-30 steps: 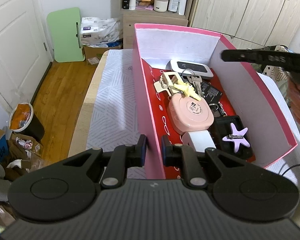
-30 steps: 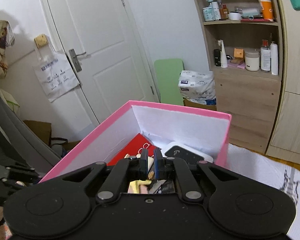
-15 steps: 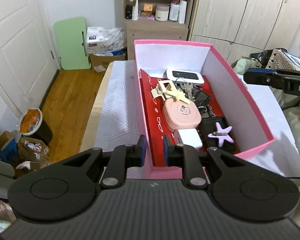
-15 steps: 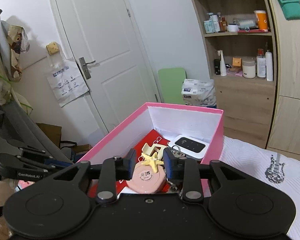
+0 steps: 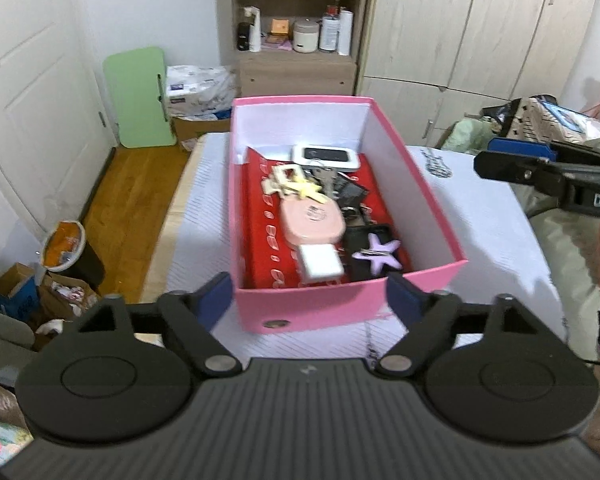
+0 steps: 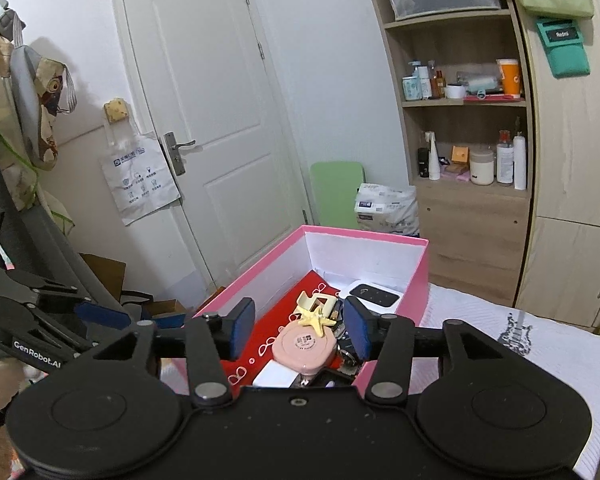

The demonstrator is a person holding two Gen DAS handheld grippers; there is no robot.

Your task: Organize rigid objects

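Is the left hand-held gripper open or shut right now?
Open. The left hand-held gripper has its blue pads spread wider than the pink box, touching nothing.

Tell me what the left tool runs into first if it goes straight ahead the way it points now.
Most likely the near end wall of the pink box. The left tool is open, its fingers straddling that wall, which sits between them. How close it is stays unclear.
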